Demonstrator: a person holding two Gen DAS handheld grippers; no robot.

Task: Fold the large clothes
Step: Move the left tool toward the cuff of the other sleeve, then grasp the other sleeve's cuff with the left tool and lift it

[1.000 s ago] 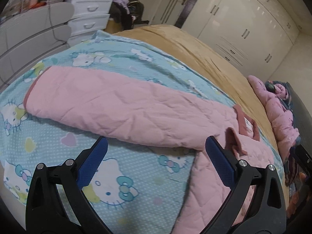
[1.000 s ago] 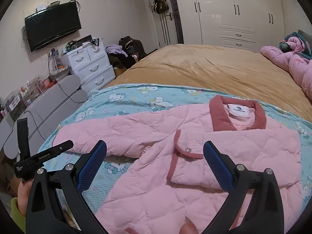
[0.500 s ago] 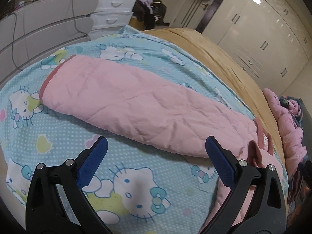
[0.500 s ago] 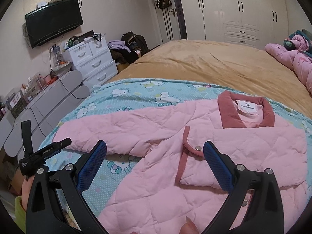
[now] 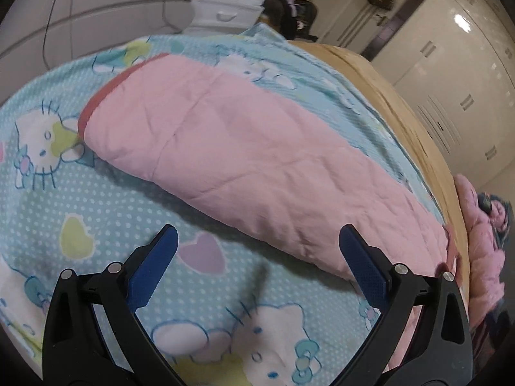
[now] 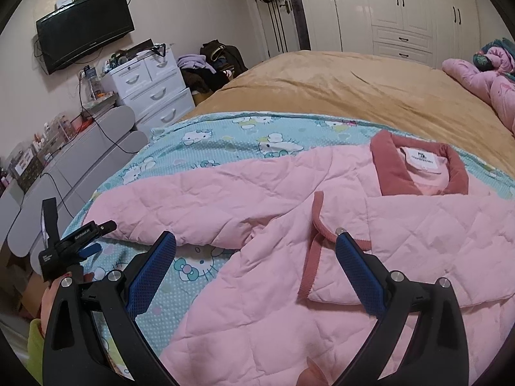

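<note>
A pink quilted jacket [image 6: 289, 257] with a dark pink collar [image 6: 418, 167] lies front-up on a teal cartoon-cat sheet [image 6: 225, 138]. One sleeve [image 5: 241, 160] stretches out to the left, its dark pink cuff [image 5: 106, 96] at the far end. My left gripper [image 5: 256, 247] hovers open just short of that sleeve's near edge, holding nothing. The same left gripper [image 6: 77, 244] shows at the left of the right wrist view, in a person's hand. My right gripper [image 6: 256, 254] is open above the jacket's front, near the armpit and the folded-over placket [image 6: 317, 225].
A tan blanket [image 6: 370, 87] covers the far part of the bed, with a pink bundle [image 6: 482, 74] at its right. White drawers [image 6: 154, 90], a grey cabinet [image 6: 80, 167], a wall TV [image 6: 83, 29] and white wardrobes [image 6: 402, 9] ring the room.
The left gripper has moved left and closer along the sleeve toward its cuff. The right gripper has edged forward over the jacket front. Both stay open.
</note>
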